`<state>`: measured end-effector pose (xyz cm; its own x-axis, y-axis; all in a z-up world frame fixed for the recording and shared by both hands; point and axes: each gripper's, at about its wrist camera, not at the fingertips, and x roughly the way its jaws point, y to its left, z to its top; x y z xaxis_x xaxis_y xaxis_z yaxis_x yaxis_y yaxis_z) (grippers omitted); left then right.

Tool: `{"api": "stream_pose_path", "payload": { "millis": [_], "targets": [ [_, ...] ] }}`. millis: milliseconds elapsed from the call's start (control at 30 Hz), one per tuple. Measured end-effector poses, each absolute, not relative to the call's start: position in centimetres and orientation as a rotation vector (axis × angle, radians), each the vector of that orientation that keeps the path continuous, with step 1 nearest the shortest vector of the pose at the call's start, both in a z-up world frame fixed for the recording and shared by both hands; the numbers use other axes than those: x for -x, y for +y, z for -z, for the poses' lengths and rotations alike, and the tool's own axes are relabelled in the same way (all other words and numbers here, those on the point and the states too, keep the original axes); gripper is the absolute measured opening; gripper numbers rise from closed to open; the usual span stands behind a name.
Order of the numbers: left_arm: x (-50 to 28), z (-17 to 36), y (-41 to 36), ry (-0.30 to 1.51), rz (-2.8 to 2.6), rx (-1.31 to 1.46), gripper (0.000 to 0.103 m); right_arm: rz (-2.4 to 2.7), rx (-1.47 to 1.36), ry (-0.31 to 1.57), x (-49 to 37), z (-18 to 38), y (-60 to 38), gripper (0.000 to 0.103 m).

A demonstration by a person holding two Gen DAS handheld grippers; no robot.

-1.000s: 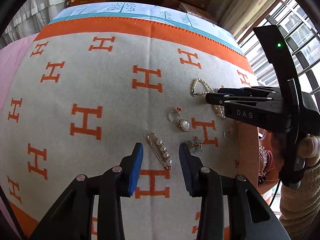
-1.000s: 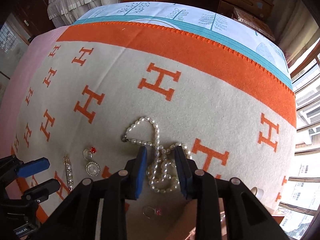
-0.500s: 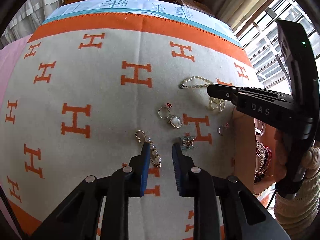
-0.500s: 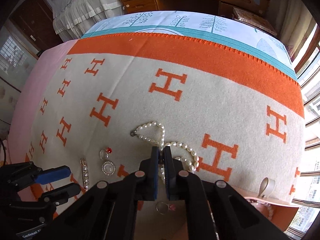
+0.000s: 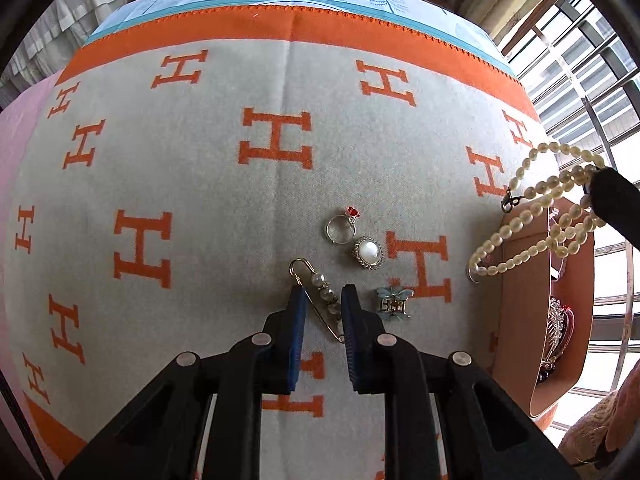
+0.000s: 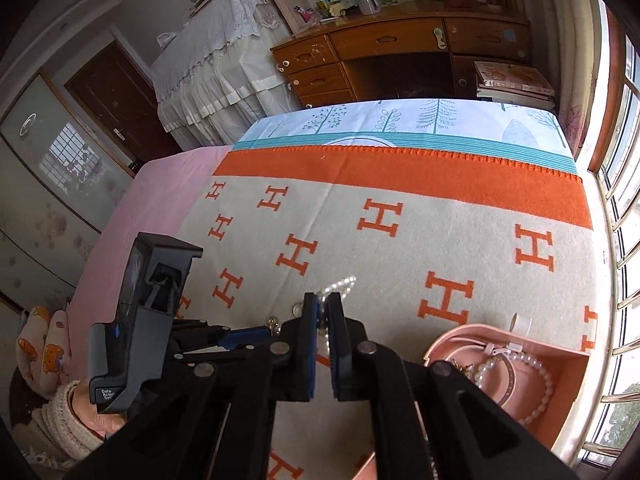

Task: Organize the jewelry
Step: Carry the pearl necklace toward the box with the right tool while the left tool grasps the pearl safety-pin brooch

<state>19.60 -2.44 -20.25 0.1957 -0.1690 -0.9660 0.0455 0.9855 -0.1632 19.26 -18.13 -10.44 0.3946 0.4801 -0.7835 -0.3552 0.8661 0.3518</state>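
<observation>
Two grippers work over a bed spread with a cream blanket patterned in orange H letters (image 5: 200, 184). At the right of the left wrist view, the right gripper (image 6: 322, 312) has its jaws clamped on a white pearl necklace (image 5: 548, 216), which dangles in limp loops above the open pink jewellery box (image 5: 516, 320). Such a strand looks light, slippery and prone to swinging, so a pinch across several strands seems safest. At lower centre, the left gripper (image 5: 322, 300) has its jaws closed about a gold safety-pin brooch set with pearls (image 5: 320, 292); that piece looks stiff and thin, best taken across its bar. The box already holds a pearl bracelet (image 6: 520, 364) and a sparkly hair comb (image 5: 558, 320).
</observation>
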Motion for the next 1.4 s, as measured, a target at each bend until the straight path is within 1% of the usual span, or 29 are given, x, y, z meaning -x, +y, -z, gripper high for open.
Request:
{"api": "stream_pose_path", "payload": {
  "millis": [67,200,333,367,400,533,600,667,733,867,900,933,1100,1133,1167,1200,1233,1400],
  "targets": [
    [-19.8,20.2,-3.0,1.349,0.136,0.068,0.016,-0.541,-0.143,1.031,-18.9,10.2,-18.2,0.005],
    [-20.3,20.1,-3.6,1.323,0.13,0.032,0.011,-0.541,-0.163,1.026,-18.5,10.3,-18.6,0.005],
    [-20.3,19.9,-3.2,1.309,0.158,0.091,0.01,-0.535,-0.203,1.012,-17.8,9.9,-19.6,0.005],
    [-20.3,19.7,-3.0,1.297,0.161,0.105,0.008,-0.534,-0.21,1.002,-17.6,9.6,-19.9,0.005],
    [-20.1,19.3,-2.6,1.281,0.164,0.118,0.0,-0.532,-0.216,0.99,-17.3,9.2,-20.2,0.005],
    [-19.6,17.8,-2.0,1.24,0.176,0.139,0.0,-0.53,-0.236,0.928,-15.8,7.4,-21.6,0.005],
    [-19.7,17.6,-2.1,1.249,0.181,0.143,0.0,-0.528,-0.245,0.897,-15.1,6.4,-22.3,0.005],
    [-20.0,18.1,-2.1,1.289,0.187,0.149,0.003,-0.529,-0.256,0.873,-14.4,5.7,-22.8,0.005],
    [-20.0,18.9,-2.0,1.326,0.18,0.156,0.019,-0.525,-0.26,0.852,-13.9,5.1,-23.1,0.005],
    [-19.8,19.8,-2.6,1.32,0.177,0.11,0.03,-0.522,-0.267,0.843,-13.2,4.8,-23.6,0.005],
    [-19.8,19.9,-2.8,1.323,0.179,0.102,0.037,-0.52,-0.267,0.845,-13.0,4.8,-23.7,0.005],
    [-19.9,19.9,-2.9,1.32,0.182,0.098,0.04,-0.52,-0.266,0.848,-13.0,4.8,-23.7,0.005],
    [-19.9,20.0,-4.2,1.295,0.167,-0.022,0.04,-0.516,-0.271,0.858,-12.8,5.2,-23.8,0.005],
    [-19.9,20.0,-4.3,1.288,0.167,-0.039,0.039,-0.514,-0.276,0.859,-12.7,5.3,-23.9,0.005],
    [-19.8,20.0,-4.4,1.279,0.159,-0.048,0.035,-0.514,-0.28,0.859,-12.7,5.3,-24.0,0.005],
    [-19.8,19.9,-4.2,1.269,0.15,-0.051,0.017,-0.513,-0.283,0.859,-12.7,5.3,-24.0,0.005],
    [-20.0,19.8,-4.1,1.274,0.161,-0.037,0.011,-0.511,-0.287,0.86,-12.7,5.5,-24.1,0.005],
    [-19.5,19.5,-2.2,1.278,0.211,0.062,0.01,-0.509,-0.293,0.861,-12.7,5.7,-24.1,0.005]
  ]
}}
